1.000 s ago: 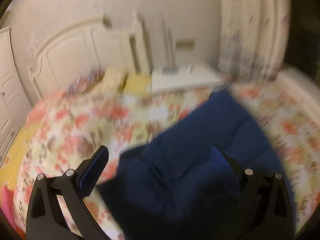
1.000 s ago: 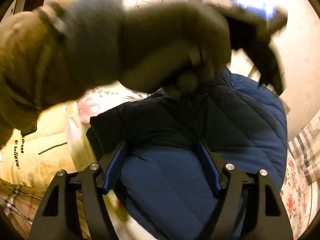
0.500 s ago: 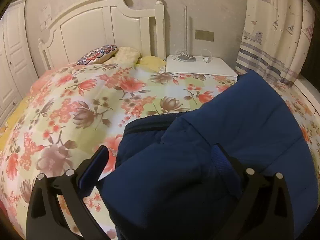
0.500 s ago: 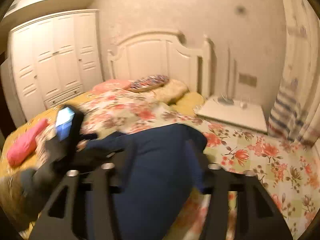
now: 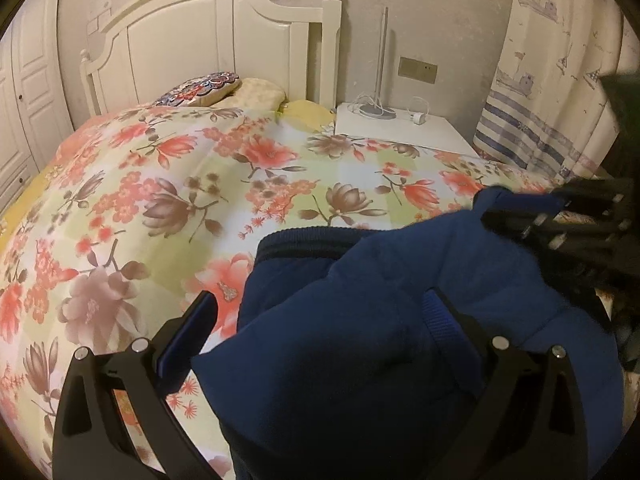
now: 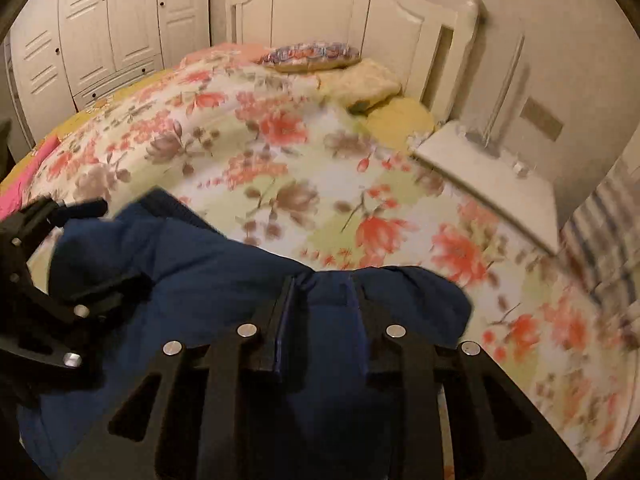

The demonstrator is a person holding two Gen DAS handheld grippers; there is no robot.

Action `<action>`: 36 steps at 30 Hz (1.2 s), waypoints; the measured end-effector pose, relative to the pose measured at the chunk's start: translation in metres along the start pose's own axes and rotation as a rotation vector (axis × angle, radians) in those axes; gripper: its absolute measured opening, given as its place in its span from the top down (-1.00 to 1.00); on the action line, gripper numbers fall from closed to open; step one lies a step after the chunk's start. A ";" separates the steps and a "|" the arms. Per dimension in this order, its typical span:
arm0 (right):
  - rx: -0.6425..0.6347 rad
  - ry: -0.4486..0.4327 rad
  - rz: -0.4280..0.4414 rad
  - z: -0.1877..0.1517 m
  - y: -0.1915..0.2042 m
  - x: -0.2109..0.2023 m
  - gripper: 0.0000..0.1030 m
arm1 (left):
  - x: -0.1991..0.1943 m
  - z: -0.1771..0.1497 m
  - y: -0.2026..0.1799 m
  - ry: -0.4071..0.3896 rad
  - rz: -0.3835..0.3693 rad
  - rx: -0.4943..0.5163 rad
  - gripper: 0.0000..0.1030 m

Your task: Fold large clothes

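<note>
Floral bedspread (image 5: 168, 184) under everything, left gripper (image 5: 320, 312) spread wide over a bunched navy padded jacket (image 5: 360, 340), right gripper (image 6: 320, 292) pinched onto its upper fold — white headboard (image 5: 192, 36) and nightstand (image 5: 400, 132) beyond

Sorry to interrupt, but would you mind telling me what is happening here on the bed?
A person with a handheld gripper in each hand is folding a dark blue padded jacket on the floral bedspread. The right gripper is pinched shut on a fold of it. The left gripper is wide open over the bunched fabric, not clamping it.
</note>
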State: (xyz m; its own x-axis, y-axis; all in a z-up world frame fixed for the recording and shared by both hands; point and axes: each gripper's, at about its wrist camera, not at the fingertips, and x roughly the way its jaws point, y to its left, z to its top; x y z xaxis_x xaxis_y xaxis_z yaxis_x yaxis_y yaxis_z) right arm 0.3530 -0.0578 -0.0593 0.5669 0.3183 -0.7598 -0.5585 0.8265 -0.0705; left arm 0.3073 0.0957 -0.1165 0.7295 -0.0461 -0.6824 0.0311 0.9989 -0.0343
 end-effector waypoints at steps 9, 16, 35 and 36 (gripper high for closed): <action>0.069 0.076 -0.003 0.008 -0.027 0.027 0.46 | -0.003 -0.002 -0.001 -0.005 0.016 -0.001 -0.96; -0.037 0.123 -0.077 0.000 -0.006 0.049 0.39 | 0.000 -0.002 0.003 0.013 0.015 -0.013 -0.96; 0.044 0.006 -0.005 -0.011 0.014 -0.026 -0.59 | -0.010 -0.012 0.028 0.070 -0.054 -0.065 -0.96; 0.099 -0.054 0.038 -0.022 0.008 -0.049 -0.72 | -0.016 -0.016 0.038 0.072 -0.094 -0.101 -0.96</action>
State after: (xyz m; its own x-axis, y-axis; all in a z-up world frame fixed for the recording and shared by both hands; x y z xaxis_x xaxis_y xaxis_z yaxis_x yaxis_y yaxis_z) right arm 0.3076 -0.0771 -0.0375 0.5795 0.3725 -0.7249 -0.5192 0.8543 0.0240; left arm 0.2854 0.1339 -0.1184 0.6755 -0.1427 -0.7234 0.0249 0.9849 -0.1711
